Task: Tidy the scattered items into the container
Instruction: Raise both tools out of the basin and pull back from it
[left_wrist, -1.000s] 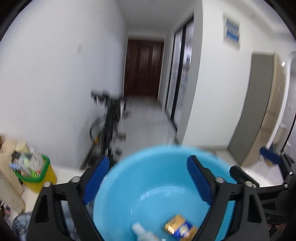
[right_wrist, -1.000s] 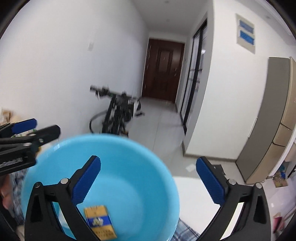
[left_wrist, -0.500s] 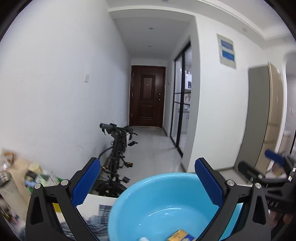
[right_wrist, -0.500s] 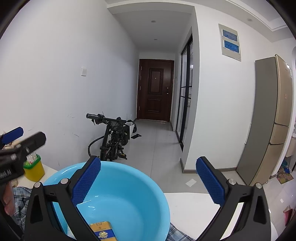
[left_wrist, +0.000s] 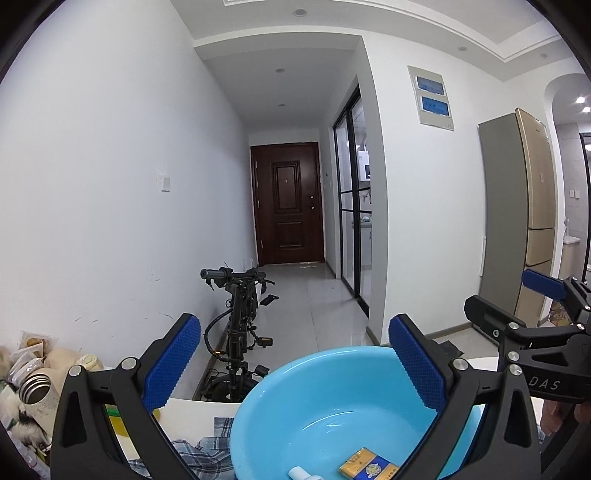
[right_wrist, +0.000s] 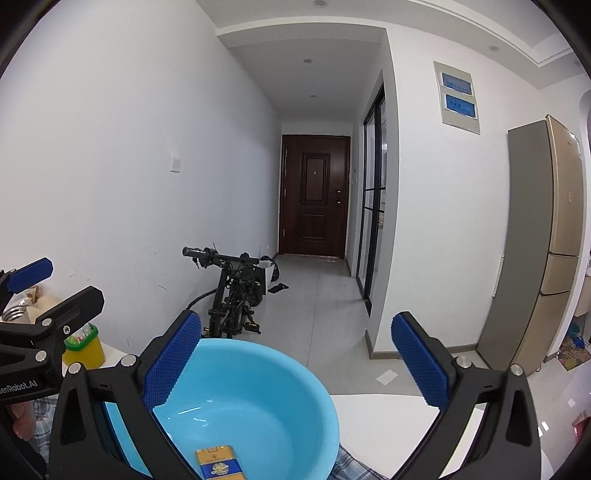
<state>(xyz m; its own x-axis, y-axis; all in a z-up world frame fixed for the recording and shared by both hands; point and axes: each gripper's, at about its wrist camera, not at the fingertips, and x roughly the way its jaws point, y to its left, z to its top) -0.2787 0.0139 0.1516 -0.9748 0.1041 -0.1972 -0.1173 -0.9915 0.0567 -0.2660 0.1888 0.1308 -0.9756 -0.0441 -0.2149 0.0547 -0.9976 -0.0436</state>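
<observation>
I count one blue basin (left_wrist: 332, 398) on the white desk (left_wrist: 199, 417), smooth glossy plastic, round, with two things inside: one flat yellow-and-blue box (left_wrist: 369, 466) lying on the bottom and one small white bottle top (left_wrist: 300, 473), cut off by the lower edge so I cannot tell what it is. My left gripper (left_wrist: 291, 363) has its fingers spread wide, ribbed blue pads (left_wrist: 173, 362) bare, gripping nothing. My right gripper (right_wrist: 295, 358) is equally wide open and empty above the basin's rim. A checked cloth (left_wrist: 207, 448) lies crumpled under the basin, partly hidden. At the far left of the desk stand one steel flask (left_wrist: 35, 391), open-mouthed, and one yellow tub with a green rim (right_wrist: 83, 345); the packets behind them are too cramped to count. One black bicycle (right_wrist: 236, 291) leans by the wall.
</observation>
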